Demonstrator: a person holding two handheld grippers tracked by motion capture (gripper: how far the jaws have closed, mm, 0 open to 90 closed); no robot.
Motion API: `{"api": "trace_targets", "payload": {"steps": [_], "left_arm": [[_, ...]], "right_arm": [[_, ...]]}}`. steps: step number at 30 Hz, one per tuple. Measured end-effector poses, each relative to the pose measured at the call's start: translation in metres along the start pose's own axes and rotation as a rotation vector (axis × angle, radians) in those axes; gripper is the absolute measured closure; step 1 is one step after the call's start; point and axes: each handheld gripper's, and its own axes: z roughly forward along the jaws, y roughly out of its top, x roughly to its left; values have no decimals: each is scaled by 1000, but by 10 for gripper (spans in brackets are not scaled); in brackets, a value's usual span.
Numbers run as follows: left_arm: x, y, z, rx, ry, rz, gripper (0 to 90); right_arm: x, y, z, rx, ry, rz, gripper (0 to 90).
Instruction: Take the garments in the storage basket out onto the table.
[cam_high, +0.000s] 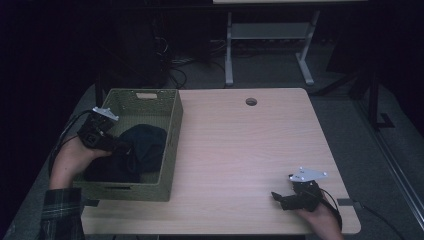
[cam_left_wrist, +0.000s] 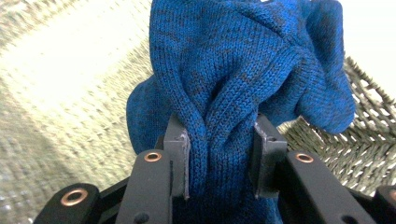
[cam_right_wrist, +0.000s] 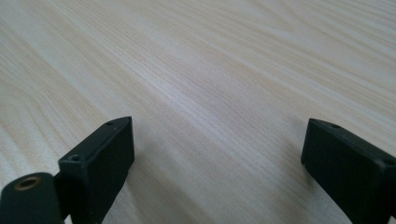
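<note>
A dark blue knitted cloth (cam_high: 147, 142) lies in the woven green basket (cam_high: 171, 145) at the table's left. My left gripper (cam_high: 122, 146) reaches into the basket from its left side. In the left gripper view its pads (cam_left_wrist: 180, 158) press on a bunched fold of the blue cloth (cam_left_wrist: 233, 70), which rises above the basket's woven floor (cam_left_wrist: 56, 93). My right gripper (cam_high: 277, 197) rests low near the table's front right corner. It stands open (cam_right_wrist: 217, 154) over bare wood (cam_right_wrist: 210, 70), with nothing between its jaws.
The light wooden table (cam_high: 240, 145) has a round cable hole (cam_high: 251, 101) near its far edge. Beyond it stand the white legs of another desk (cam_high: 228, 55), with cables on the dark floor. The basket has a handle slot (cam_high: 146, 95) in its far wall.
</note>
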Motion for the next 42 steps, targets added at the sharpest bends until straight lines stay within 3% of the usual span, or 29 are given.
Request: {"api": "trace_targets", "payload": {"steps": [14, 20, 26, 42], "left_arm": [[1, 25, -45, -69, 50, 42, 649], [0, 29, -58, -99, 51, 52, 649], [-3, 33, -66, -110, 59, 57, 650], [-23, 61, -71, -138, 18, 116, 650]], "right_arm": [[0, 0, 0, -1, 0, 1, 91], [0, 0, 0, -1, 0, 0, 91], [0, 0, 0, -1, 0, 0, 91], [0, 0, 0, -2, -1, 0, 94]]}}
